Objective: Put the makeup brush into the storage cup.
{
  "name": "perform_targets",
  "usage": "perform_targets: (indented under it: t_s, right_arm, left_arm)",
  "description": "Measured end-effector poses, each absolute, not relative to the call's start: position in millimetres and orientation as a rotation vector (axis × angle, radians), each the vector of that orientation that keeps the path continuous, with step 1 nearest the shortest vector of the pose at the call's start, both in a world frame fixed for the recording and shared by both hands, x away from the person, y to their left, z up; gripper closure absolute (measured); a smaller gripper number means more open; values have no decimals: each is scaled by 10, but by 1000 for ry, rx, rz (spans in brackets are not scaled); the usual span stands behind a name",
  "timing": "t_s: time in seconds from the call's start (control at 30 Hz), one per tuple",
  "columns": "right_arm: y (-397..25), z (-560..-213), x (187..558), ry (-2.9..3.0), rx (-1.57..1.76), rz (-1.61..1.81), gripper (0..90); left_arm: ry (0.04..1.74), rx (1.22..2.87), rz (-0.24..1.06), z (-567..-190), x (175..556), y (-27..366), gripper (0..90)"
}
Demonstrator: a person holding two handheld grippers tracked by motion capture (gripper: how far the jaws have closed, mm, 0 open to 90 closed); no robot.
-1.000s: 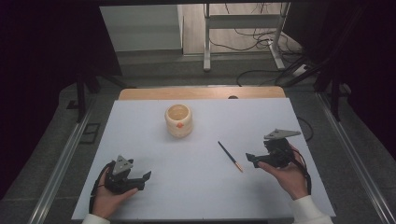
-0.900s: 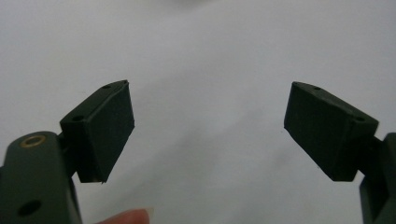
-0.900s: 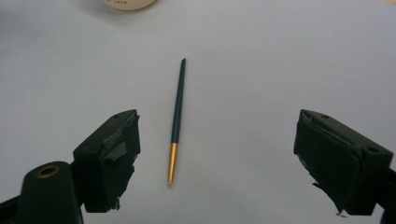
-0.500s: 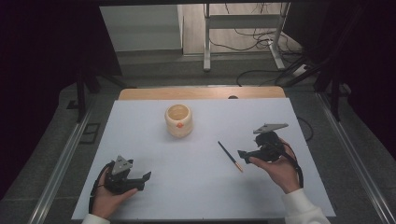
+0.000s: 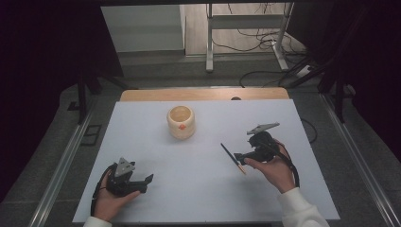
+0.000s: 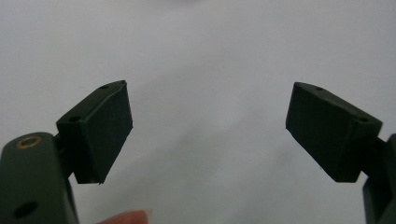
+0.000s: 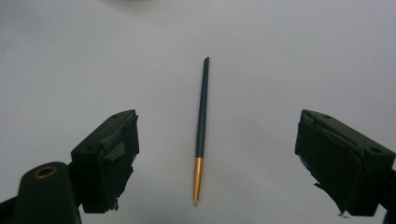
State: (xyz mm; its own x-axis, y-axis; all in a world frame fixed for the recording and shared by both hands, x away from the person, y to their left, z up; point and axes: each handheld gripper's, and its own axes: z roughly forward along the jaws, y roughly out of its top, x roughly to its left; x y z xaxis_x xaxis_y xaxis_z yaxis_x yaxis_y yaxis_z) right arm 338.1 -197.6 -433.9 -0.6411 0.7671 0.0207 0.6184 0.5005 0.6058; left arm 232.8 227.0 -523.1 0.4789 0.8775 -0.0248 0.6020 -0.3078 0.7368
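Observation:
A thin dark pen with a gold end (image 5: 232, 158) (image 7: 201, 126) lies flat on the white table sheet (image 5: 198, 189). My right gripper (image 5: 239, 157) (image 7: 215, 154) hovers just right of it, open, with the pen lying lengthwise between its two jaws and touched by neither. A cream round cup (image 5: 180, 121) with a small orange mark stands at the back middle of the sheet. My left gripper (image 5: 147, 182) (image 6: 208, 135) rests near the front left, open, nothing but bare sheet between its pads.
A wooden strip (image 5: 203, 94) runs along the far edge of the sheet. Metal rails (image 5: 61, 165) flank the table on both sides. Beyond are a metal stand (image 5: 246, 28) and floor cables (image 5: 265, 33).
My right gripper has moved left and slightly forward to the pen, so that the pen now sits between its jaws. The left gripper has stayed where it was.

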Motion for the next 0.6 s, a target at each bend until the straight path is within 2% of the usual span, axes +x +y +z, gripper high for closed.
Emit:
perform_targets:
  t_s: [0.6]
  right_arm:
    - [-1719, -4490, 3421, 2588, 1165, 700, 139]
  left_arm:
    - [1222, 2049, 507, -5243, 2333, 2261, 157]
